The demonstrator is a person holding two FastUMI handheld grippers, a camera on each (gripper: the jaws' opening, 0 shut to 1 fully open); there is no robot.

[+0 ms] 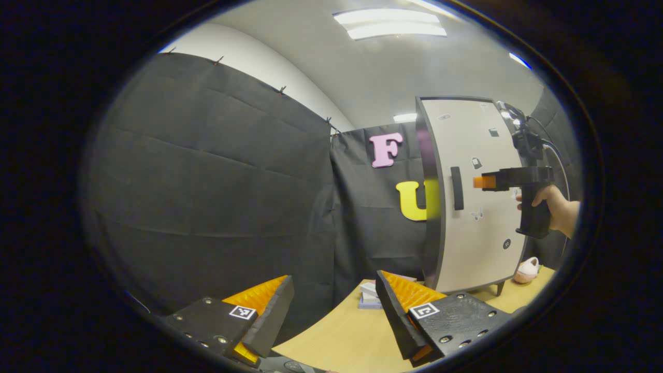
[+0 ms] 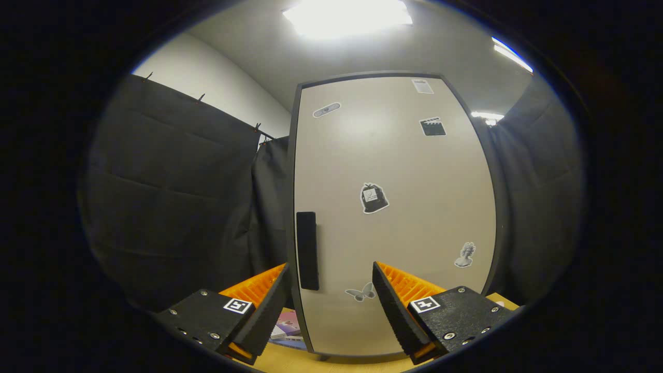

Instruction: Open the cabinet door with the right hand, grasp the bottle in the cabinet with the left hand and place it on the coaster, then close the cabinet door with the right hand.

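One cabinet (image 2: 393, 207) stands on the wooden table (image 1: 342, 336), its single door shut, with one black handle (image 2: 307, 250) near the door's left edge. A small stack of books (image 1: 370, 296) lies left of the cabinet, and a pink shoe (image 1: 527, 269) lies at its right. Black cloth walls enclose the table. The left tongs (image 1: 334, 305) are released, held low over the table. The right tongs (image 2: 329, 303) are released, level, facing the door near the handle; a hand (image 1: 554, 210) grips them.
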